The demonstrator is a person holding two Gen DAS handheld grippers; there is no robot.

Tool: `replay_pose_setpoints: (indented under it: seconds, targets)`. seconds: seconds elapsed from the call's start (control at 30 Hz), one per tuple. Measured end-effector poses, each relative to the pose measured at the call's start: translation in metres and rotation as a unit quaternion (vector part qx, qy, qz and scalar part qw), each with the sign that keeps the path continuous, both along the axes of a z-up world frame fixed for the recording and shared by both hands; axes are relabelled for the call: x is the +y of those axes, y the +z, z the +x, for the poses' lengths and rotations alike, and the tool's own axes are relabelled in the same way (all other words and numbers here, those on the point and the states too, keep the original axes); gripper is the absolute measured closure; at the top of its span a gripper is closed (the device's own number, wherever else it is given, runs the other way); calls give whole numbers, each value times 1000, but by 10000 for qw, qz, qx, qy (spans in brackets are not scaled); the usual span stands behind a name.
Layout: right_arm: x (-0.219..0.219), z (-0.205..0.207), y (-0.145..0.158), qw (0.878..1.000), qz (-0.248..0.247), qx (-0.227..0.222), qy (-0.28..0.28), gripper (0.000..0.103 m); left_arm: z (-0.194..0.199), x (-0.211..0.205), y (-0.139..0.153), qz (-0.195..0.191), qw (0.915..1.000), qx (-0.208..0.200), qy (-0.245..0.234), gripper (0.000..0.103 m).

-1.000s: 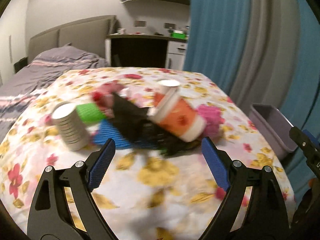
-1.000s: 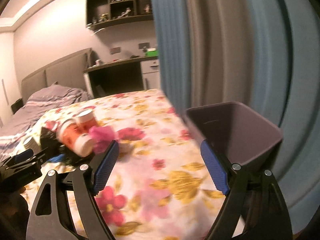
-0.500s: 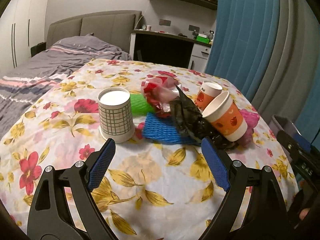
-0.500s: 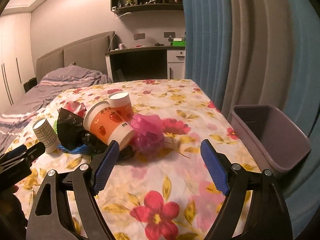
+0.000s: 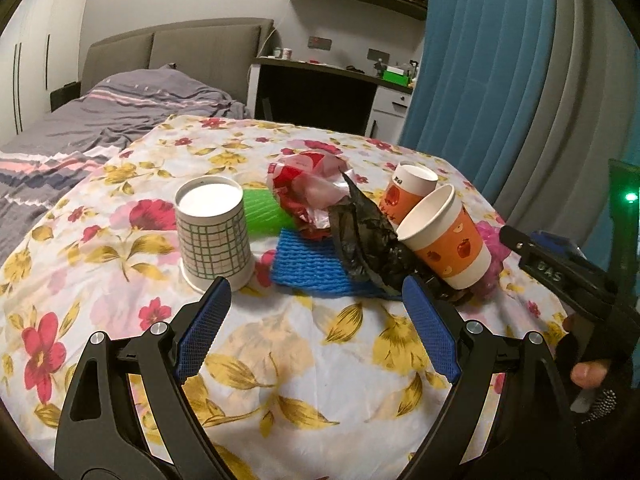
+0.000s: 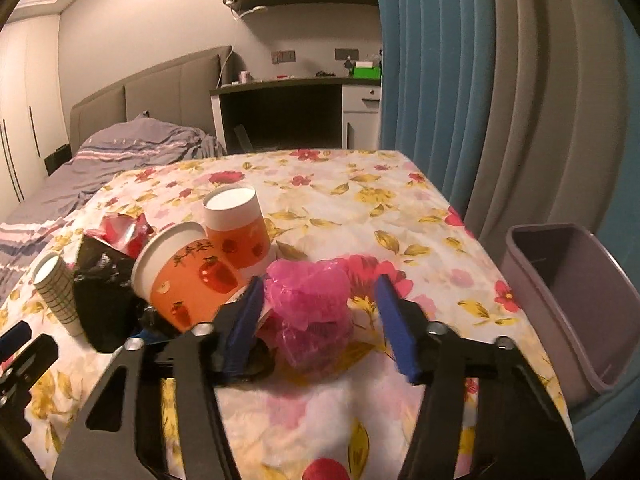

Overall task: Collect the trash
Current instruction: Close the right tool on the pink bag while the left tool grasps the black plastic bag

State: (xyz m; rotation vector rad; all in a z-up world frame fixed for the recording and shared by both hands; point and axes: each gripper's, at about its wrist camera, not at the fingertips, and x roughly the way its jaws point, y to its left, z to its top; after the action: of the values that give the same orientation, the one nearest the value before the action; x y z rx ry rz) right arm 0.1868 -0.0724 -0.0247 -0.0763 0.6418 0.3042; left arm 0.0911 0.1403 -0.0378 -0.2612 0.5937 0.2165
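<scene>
Two grippers reach over a table with a flowery cloth [image 5: 320, 360], where a little heap of trash lies.

The right gripper [image 6: 320, 312] has its blue fingers [image 6: 394, 332] on both sides of a crumpled pink bag [image 6: 308, 304]. Its jaws are closing. The pink bag sits between them, with a gap showing between the bag and the finger on the right. The other finger is right at the bag's edge, and I cannot tell if it touches.

The left gripper [image 5: 316, 332] has its jaws wide apart with nothing between them, only bare cloth. It sits just in front of the heap.

In the heap, a white cup with green squares [image 5: 214, 232] stands upside down on the left. Next to it lie a green net sleeve [image 5: 262, 212] and a flat blue net pad [image 5: 308, 264]. A red and white wrapper [image 5: 308, 192] sits behind them. A crumpled black bag [image 5: 368, 240] lies on the blue pad. An orange cup with apples on it [image 5: 448, 240] leans on its side against the black bag. A second orange cup [image 6: 236, 228] stands upside down behind it.

A grey bin [image 6: 568, 300] stands off the right edge of the table, next to the blue curtain [image 6: 420, 80]. It looks empty.
</scene>
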Motion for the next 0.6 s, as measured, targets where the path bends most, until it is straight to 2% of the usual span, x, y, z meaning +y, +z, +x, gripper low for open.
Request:
replay_pose_setpoints:
  seconds: [0.13,0.27,0.43,0.6]
  targets:
    - [-1,5,-7,9997,91,180,104,80,10,-1,-2,-82,9999,-44,-114,17]
    - [-7,-1,-8,9995,160,174,194,92,26,1,-7,-277,9994,-21,-188,17]
    - [-19,-8,-6,9993,288,160,194,93,45,7,-12,-564,9981,-31,-234,26]
    - [-28,-14,-2,9990,387,133,176,93,62,12,-17,-856,9955,29,-416,50]
